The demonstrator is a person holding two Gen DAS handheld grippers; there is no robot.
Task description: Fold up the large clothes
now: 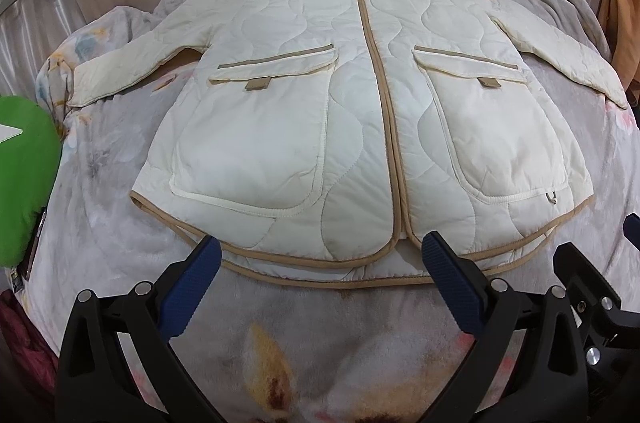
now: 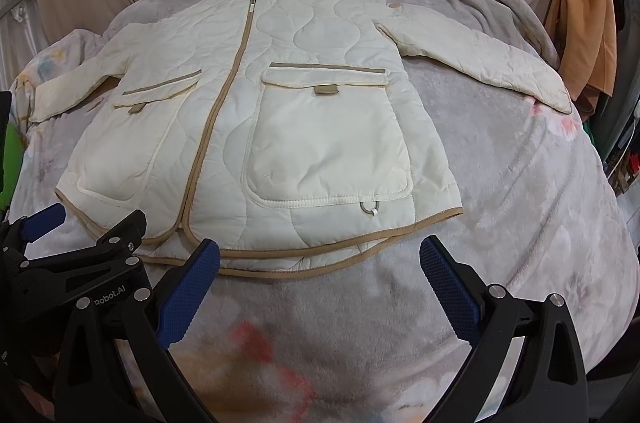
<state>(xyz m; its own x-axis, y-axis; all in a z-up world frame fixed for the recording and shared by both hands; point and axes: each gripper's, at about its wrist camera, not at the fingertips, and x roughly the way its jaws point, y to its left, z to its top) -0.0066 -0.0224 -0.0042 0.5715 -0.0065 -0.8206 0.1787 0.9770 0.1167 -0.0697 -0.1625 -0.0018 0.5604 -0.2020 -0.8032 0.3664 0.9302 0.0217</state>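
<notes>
I have both claws low over the near end of the bed (image 1: pixel 100 207), side by side and pointed toward the cream quilted jacket (image 1: pixel 360 127). My left claw (image 1: pixel 320 259) is spread wide, empty, fingertips at the hem's tan trim. My right claw (image 2: pixel 320 259) gapes just as wide, holding nothing, near the hem's right half. The jacket lies flat, zipped, front up, sleeves spread out on the floral blanket (image 2: pixel 520 203).
</notes>
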